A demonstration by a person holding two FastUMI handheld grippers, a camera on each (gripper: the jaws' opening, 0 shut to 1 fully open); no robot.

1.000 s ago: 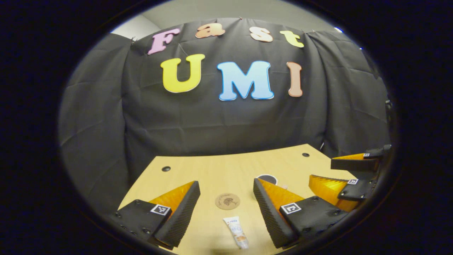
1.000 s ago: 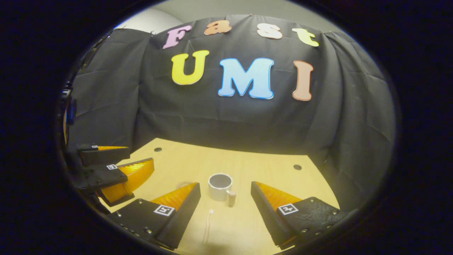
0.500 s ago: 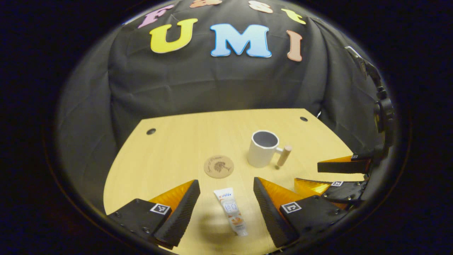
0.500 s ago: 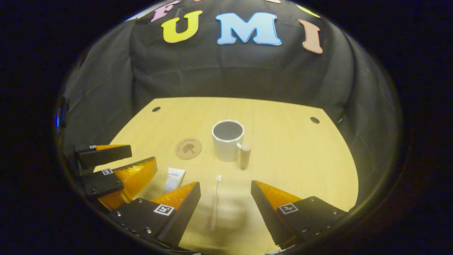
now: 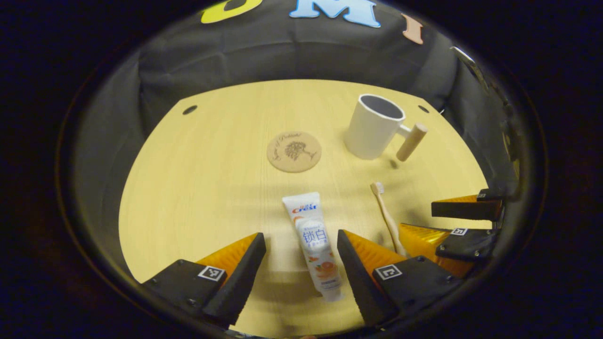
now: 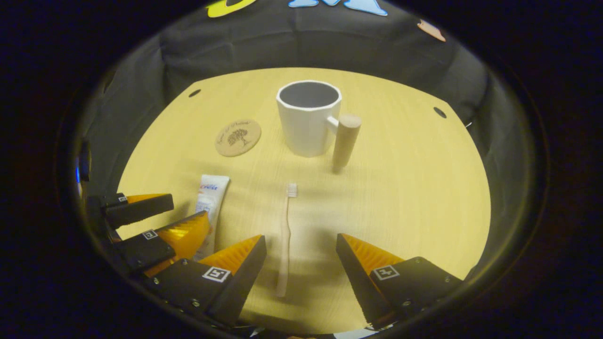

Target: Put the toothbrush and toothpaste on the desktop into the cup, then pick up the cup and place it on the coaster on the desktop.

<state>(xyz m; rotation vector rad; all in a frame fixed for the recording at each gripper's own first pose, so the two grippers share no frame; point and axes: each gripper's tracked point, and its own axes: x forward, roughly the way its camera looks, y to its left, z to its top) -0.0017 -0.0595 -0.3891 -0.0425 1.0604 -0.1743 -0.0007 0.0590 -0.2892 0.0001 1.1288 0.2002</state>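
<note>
Two grippers hang above a pale wooden desktop, each with its fingers spread wide and holding nothing.

From the left gripper view, going left to right: the left gripper has its jaws open, and the toothpaste lies flat on the wood in the gap between them, cap end toward the camera, touched by neither finger. Farther off, beyond the tube's flat end, a round cork coaster lies bare. To the right of the tube the toothbrush lies flat, bristle end pointing away, its handle end hidden behind the right finger. Beyond it stands the white cup, upright and empty, its wooden handle jutting right. At the far right edge the right gripper comes into sight (seen from the side), jaws apart.

From the right gripper view, left to right: the left gripper sits at the lower left, open, with the toothpaste just beside its nearer finger. The coaster lies well behind it. The toothbrush lies between the right gripper's spread fingers, nearer its left one, untouched. The cup stands behind, apart from the coaster, on the desktop.
</note>
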